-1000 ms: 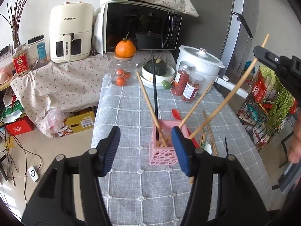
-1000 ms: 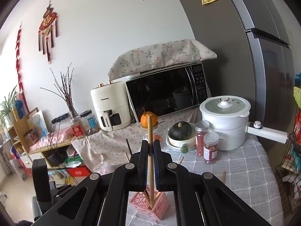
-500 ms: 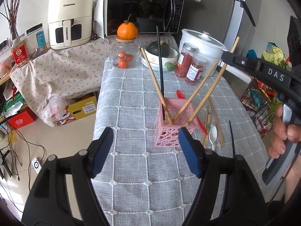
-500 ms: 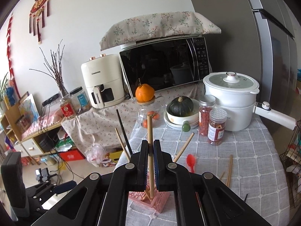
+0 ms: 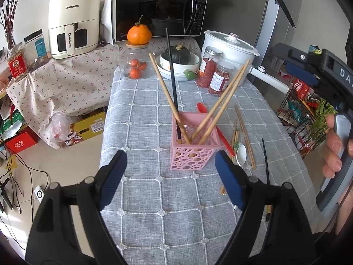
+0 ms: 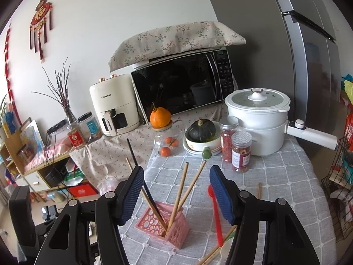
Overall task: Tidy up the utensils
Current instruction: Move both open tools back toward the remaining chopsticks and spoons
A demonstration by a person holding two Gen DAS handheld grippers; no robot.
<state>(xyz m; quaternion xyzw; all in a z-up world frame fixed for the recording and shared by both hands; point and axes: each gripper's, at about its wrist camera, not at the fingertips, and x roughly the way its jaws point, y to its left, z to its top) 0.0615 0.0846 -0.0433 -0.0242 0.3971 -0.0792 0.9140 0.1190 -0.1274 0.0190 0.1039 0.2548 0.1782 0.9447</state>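
Right wrist view: right tongs wide, empty, above pink holder. Loose chopsticks lie desk-right of holder, long axis toward far edge, nearer right tongs. Left tongs wide, empty.

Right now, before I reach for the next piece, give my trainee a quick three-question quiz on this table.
1. True or false: the right gripper is clamped on a chopstick.
2. How many sticks stand in the pink holder: A) two B) four C) six?
3. Fill in: the red spoon lies on the table to the ____ of the holder in the left wrist view.

Key
1. False. Its jaws are open and hold nothing; the left gripper is open too.
2. B: three wooden chopsticks and one black chopstick.
3. Right, beside the white spoon and loose chopsticks.
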